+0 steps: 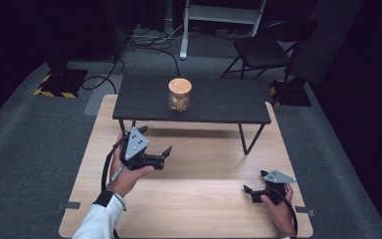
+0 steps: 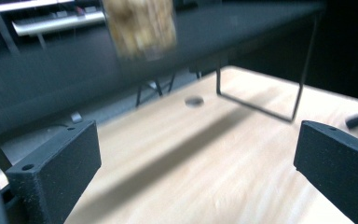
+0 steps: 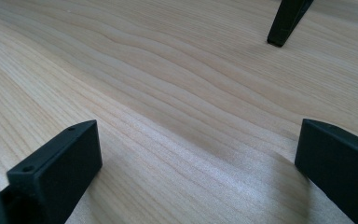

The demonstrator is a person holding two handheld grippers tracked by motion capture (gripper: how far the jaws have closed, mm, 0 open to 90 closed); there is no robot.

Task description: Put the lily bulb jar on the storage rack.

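We see 1 jar (image 1: pixel 179 94) with a round wooden lid standing upright near the middle of a low black bench (image 1: pixel 219 102), which itself stands on the far half of a pale wooden table (image 1: pixel 199 194). The jar's clear wall shows light brown contents, though we cannot tell what they are. The left gripper (image 1: pixel 161 155) is held above the tabletop in the person's left hand (image 1: pixel 127 177), in front of the bench's near left leg and well short of the jar; its 2 jaws stand wide apart with nothing between them. In the left gripper view the jar (image 2: pixel 140 25) appears blurred at the top, up on the bench and far beyond the jaws. The right gripper (image 1: pixel 252 185) sits low at the table's near right corner in the right hand (image 1: pixel 277 209) — its jaws are also spread wide and empty, with bare wood grain between them in the right gripper view.
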